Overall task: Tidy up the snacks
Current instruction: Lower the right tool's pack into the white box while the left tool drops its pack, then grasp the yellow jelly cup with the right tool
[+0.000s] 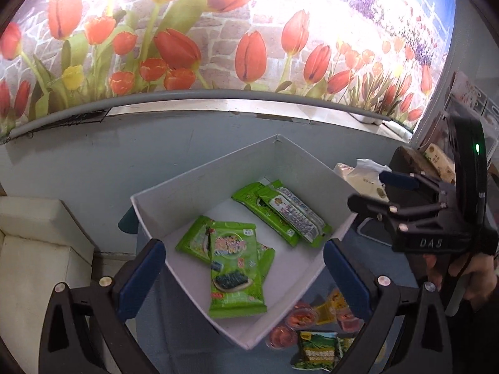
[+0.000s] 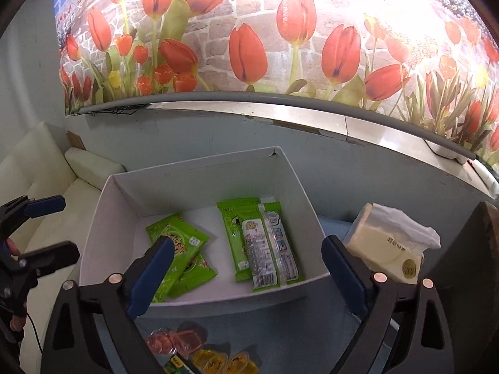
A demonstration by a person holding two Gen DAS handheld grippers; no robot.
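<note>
A white cardboard box (image 1: 218, 184) (image 2: 193, 184) stands on the blue table and holds several green seaweed snack packets (image 1: 235, 268) (image 2: 177, 249), in two piles (image 1: 280, 212) (image 2: 259, 243). My left gripper (image 1: 243, 274) is open and empty above the box's near corner. My right gripper (image 2: 246, 268) is open and empty over the box's front wall; it also shows in the left wrist view (image 1: 371, 191). Loose pink jelly cups (image 1: 301, 316) (image 2: 174, 341), yellow jelly cups (image 2: 224, 361) and a green packet (image 1: 316, 350) lie on the table in front of the box.
A tissue pack (image 2: 386, 249) (image 1: 361, 177) lies right of the box. A white sofa (image 2: 40, 184) (image 1: 34, 249) stands to the left. A tulip mural wall (image 1: 218, 46) with a ledge runs behind. A dark object (image 2: 467, 265) sits at the far right.
</note>
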